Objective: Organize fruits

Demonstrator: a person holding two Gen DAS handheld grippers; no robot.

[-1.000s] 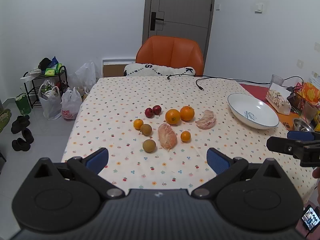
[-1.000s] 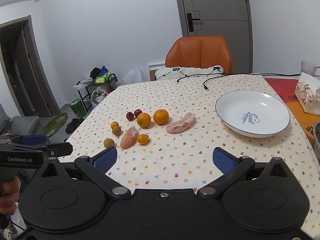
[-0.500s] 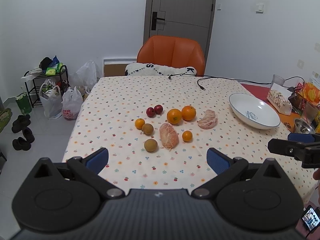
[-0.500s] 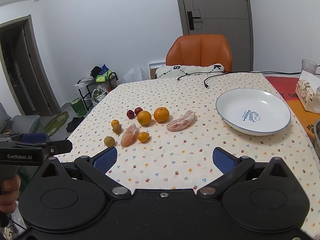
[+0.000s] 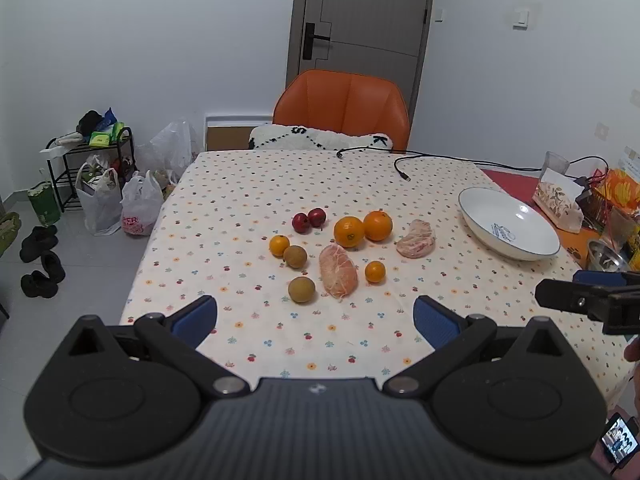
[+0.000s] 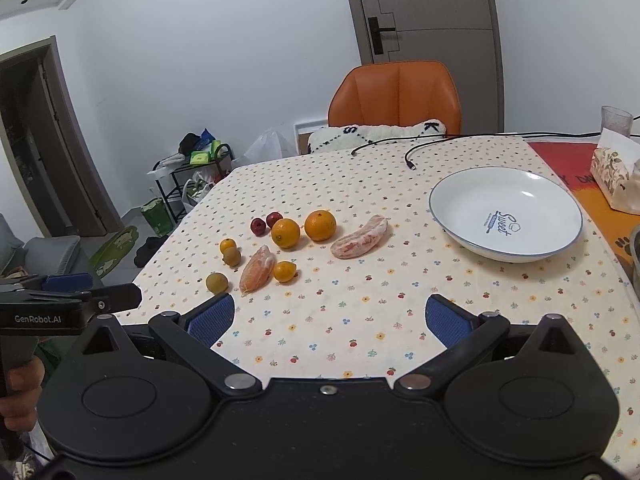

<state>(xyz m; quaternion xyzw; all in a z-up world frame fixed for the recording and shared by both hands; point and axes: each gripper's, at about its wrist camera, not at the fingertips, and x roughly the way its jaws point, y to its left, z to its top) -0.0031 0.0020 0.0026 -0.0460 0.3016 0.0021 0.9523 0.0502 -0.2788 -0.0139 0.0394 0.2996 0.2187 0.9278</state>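
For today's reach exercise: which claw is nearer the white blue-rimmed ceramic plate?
Right. The right claw hangs open over the table's near edge, the white blue-rimmed ceramic plate ahead to its right. The left claw, also open, faces the fruit cluster, farther away.

A glossy white ceramic bowl (image 6: pixel 460 224) sits on the desk's matt printed cloth (image 6: pixel 400 312). Both oranges (image 5: pixel 349 232) have dimpled, slightly shiny peel. Each claw (image 5: pixel 315 320) is matt black plastic with blue pads (image 5: pixel 196 320).

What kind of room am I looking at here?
Most likely a dining area in someone's home: a table under a flowery cloth with loose fruit on it, an orange chair pulled up to it, and shoes and shopping bags on the floor.
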